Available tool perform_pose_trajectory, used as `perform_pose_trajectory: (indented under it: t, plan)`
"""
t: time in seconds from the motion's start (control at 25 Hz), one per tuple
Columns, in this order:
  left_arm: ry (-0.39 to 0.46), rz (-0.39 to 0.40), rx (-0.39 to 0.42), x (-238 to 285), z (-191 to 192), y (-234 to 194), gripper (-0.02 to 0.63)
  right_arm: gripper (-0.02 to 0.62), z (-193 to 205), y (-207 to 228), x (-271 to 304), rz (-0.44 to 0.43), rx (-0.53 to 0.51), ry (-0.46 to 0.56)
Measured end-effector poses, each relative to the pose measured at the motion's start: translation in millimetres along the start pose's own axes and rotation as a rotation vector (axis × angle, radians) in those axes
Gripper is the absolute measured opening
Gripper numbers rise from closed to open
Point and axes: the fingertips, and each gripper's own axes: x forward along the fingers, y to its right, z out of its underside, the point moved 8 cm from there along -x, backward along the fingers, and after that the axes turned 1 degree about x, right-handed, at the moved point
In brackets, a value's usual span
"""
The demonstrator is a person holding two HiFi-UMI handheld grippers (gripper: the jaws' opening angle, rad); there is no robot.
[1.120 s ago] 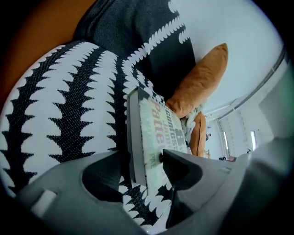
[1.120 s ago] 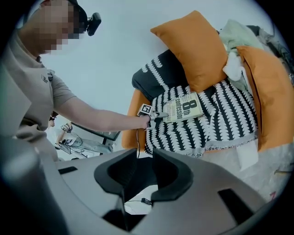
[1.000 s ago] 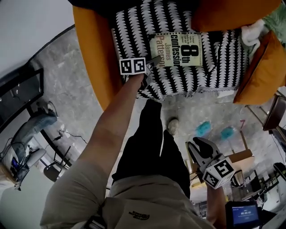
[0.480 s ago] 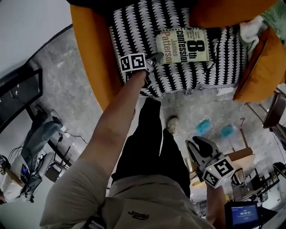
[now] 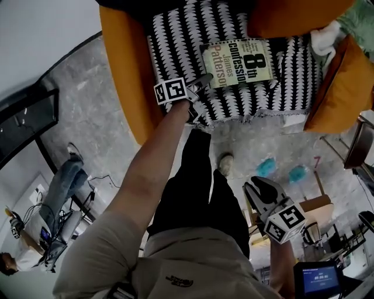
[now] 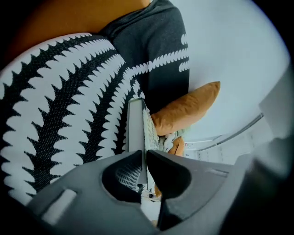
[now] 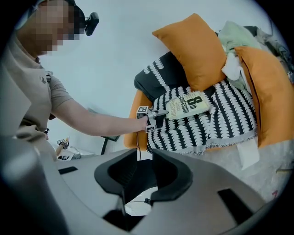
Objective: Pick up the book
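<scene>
Now pinched and tilting: the book comes up at its near end

One book sits at 12 o'clock in the head view, over a black-and-white throw. A second ago it lay square to the throw. Now it is skewed, with its far end swung toward 1 o'clock. The left gripper view, which showed its cover a second ago, now shows it edge-on.

The left gripper is at the book's 8 o'clock, and its jaws are clamped on the book's near edge. I judge the lift to be under way. No view settles whether the far end has cleared the throw.

The right gripper hangs at 5 o'clock, well apart from the book. Its jaws are parted with nothing between them.

Counted outward, there are one book, one throw and two grippers. There are two orange cushions, one at 12 o'clock and one at 3 o'clock. Beneath them all is one orange seat.
</scene>
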Motion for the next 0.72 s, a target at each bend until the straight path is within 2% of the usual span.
perform_pose_trajectory:
  t: [0.32,0.72]
  plan:
    - [0.052,0.071,-0.031,-28.8,4.2,16.6,0.025,0.11,4.2,-15.7,-3.0,0.002,-0.021,0.007]
    - [0.1,0.121,0.002,-52.5,29.2,58.5,0.011,0.11,22.4,-22.0,-33.4,-0.012,-0.087,0.043]
